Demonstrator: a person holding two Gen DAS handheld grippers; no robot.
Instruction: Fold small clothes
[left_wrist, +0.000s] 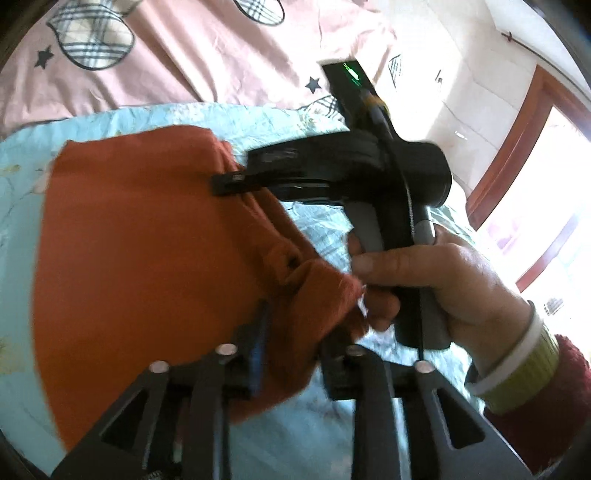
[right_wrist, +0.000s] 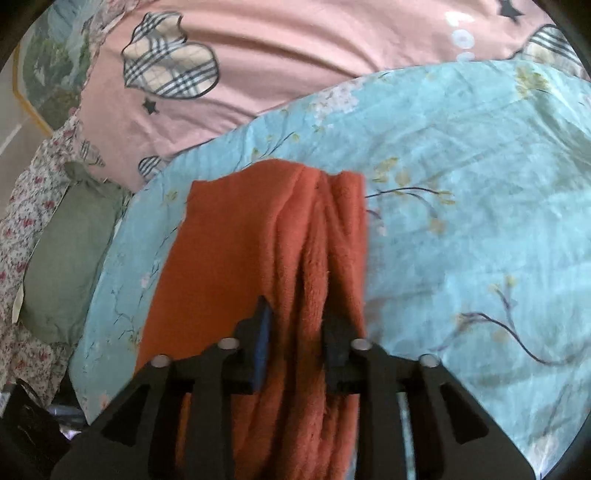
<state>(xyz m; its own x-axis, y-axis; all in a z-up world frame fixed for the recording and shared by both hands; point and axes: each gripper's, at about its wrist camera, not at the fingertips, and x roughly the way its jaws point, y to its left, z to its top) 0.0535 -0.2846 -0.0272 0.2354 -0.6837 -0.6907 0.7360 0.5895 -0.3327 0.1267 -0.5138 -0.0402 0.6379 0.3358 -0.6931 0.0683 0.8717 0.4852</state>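
Left of your one rust-orange fleece garment (right_wrist: 236, 258) lay one green pillow (right_wrist: 62, 258). The garment rested on the blue floral sheet (right_wrist: 461, 184), bunched between both slightly parted claws, left claw (left_wrist: 291, 354) and right claw (right_wrist: 295, 347).

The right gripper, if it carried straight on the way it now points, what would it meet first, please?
Most likely the orange cloth already lying between the right gripper's fingers, with the blue sheet under it; depth is hard to judge.

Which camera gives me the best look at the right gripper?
The left wrist view: it shows the whole right gripper from outside, its tip at the orange garment. The right wrist view shows only its own fingers straddling bunched folds.
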